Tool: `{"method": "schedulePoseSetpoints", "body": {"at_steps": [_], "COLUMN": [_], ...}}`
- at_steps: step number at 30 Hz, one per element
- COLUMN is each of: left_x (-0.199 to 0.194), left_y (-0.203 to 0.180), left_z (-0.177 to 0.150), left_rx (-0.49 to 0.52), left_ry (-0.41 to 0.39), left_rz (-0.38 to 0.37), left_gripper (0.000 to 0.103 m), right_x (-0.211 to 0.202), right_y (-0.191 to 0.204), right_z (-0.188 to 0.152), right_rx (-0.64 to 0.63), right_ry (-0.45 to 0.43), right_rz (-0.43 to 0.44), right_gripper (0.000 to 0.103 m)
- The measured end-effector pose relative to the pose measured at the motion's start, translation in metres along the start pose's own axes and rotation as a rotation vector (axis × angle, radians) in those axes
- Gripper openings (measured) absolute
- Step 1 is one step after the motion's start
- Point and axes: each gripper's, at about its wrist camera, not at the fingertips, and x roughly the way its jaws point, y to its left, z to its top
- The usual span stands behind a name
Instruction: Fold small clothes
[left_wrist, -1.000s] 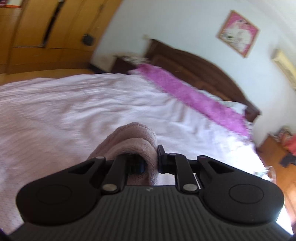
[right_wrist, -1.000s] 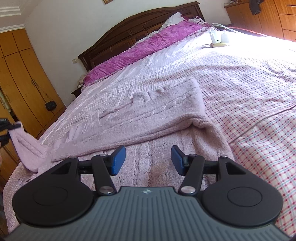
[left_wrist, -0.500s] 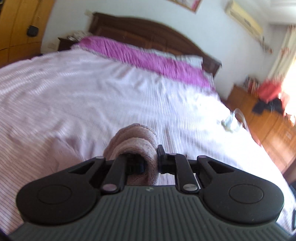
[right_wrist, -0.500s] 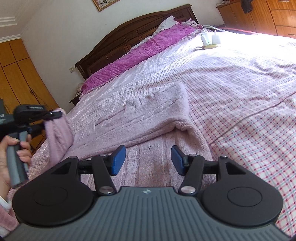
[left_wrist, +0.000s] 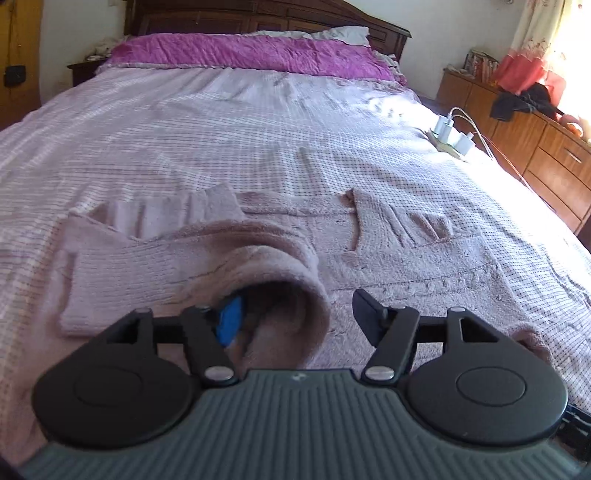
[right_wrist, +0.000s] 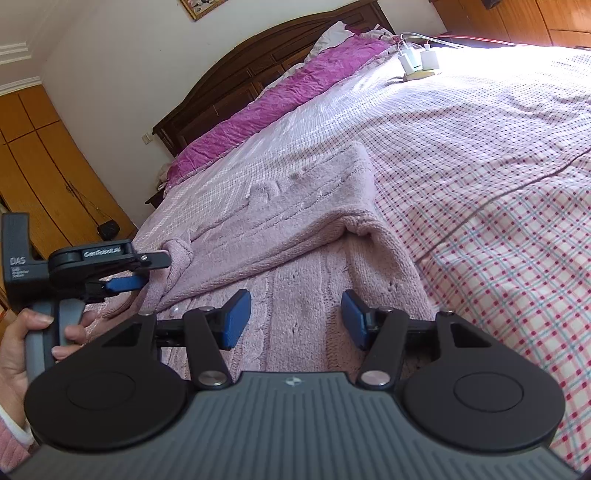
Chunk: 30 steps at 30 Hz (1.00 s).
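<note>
The pink knitted sweater (right_wrist: 295, 229) lies spread on the bed (right_wrist: 480, 155), its left sleeve folded in. Both the left gripper (left_wrist: 295, 317) and right gripper (right_wrist: 295, 314) gape wide, holding nothing. The sleeve cuff drapes one left finger; pulling away could drag the fold undone.

Left gripper (left_wrist: 295, 314): left pad (left_wrist: 229, 320) half buried in sweater (left_wrist: 406, 266) cuff roll, contact unclear. Sweater near hem hidden behind gripper bodies in both views. Right view: left gripper (right_wrist: 147, 271) tips masked by cuff fold; hand (right_wrist: 22, 339) cut by left edge. Picture frame (right_wrist: 201, 6) cropped at top. Chargers (left_wrist: 452, 134): ports and cable ends too small to tell, cables washed out in glare. Dresser (left_wrist: 535, 147) clutter blurred, overexposed. Wardrobe (right_wrist: 48, 166) cropped.
</note>
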Motion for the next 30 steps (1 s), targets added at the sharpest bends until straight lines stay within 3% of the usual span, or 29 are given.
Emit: {"method": "schedulePoseSetpoints", "body": {"at_steps": [8, 14, 19, 30], "left_x": [-0.052, -0.082, -0.095, -0.105], "left_y": [0.042, 0.089, 0.114, 0.144], "left_z": [-0.012, -0.012, -0.017, -0.042], "left_rx": [-0.026, -0.093, -0.1, -0.117], "left_ry": [-0.048, -0.041, -0.029, 0.021], "left_rz": [0.094, 0.217, 0.334, 0.364], "left_gripper": [0.065, 0.065, 0.066, 0.066], "right_x": [-0.006, -0.002, 0.019, 0.076], "right_y": [0.027, 0.083, 0.138, 0.226], "right_z": [0.016, 0.038, 0.037, 0.006], "right_rx": [-0.052, -0.168, -0.248, -0.422], "right_ry": [0.016, 0.039, 0.1, 0.15], "right_rz": [0.033, 0.147, 0.243, 0.268], "right_gripper": [0.062, 0.062, 0.062, 0.062]}}
